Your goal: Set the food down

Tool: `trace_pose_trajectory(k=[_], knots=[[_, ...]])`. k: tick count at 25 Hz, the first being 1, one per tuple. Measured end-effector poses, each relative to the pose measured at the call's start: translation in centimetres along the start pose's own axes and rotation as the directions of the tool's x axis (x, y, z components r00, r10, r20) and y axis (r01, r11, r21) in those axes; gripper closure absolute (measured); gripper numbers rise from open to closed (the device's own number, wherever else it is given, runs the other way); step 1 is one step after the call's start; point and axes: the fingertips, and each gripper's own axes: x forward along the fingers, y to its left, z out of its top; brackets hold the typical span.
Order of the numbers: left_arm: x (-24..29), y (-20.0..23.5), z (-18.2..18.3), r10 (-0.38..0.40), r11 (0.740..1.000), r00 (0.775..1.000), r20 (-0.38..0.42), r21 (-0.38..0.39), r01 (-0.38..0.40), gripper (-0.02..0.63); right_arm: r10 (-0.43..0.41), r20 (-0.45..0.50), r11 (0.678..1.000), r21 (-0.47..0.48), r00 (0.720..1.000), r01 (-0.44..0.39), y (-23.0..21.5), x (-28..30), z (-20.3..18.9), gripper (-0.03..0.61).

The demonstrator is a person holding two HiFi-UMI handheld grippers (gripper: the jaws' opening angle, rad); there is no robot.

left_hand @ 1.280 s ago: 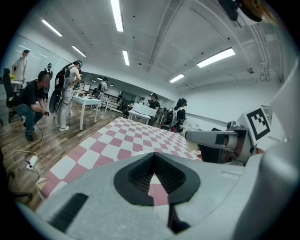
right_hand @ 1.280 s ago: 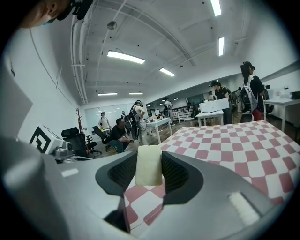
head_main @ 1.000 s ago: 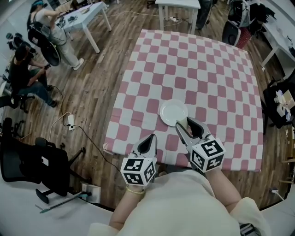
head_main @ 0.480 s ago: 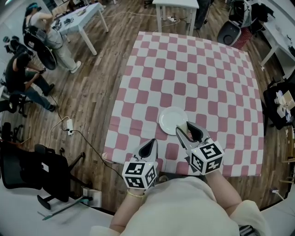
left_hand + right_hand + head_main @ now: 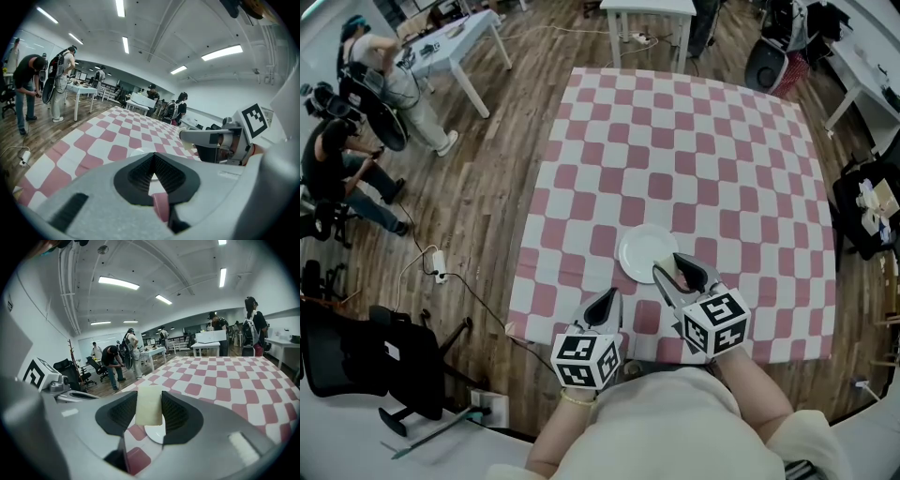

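A pale cream block of food is pinched between the pads of my right gripper, which is shut on it. In the head view this gripper hovers at the near right rim of a small white plate, which lies near the front of the table's red-and-white checked cloth. The right gripper view shows the plate just below the block. My left gripper hangs over the cloth's front edge, left of the plate. Its jaws meet at the tips with nothing between them.
Two people stand by a white table at the far left. A black office chair and a floor cable with a power strip lie left of the table. Another white table stands behind; bags sit at the right.
The whole head view has shifted, so table and plate sit slightly lower in frame. Both grippers keep about the same place beside the plate; the right one still grips the block.
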Motion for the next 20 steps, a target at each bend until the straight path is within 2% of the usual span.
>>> trace_pose_trajectory(k=[20], knots=[[5.5, 0.5, 0.6, -0.006, 1.000, 0.999, -0.044, 0.009, 0.006, 0.614, -0.011, -0.087, 1.000, -0.007, 0.996, 0.010, -2.9, 3.7, -1.5, 0.411]])
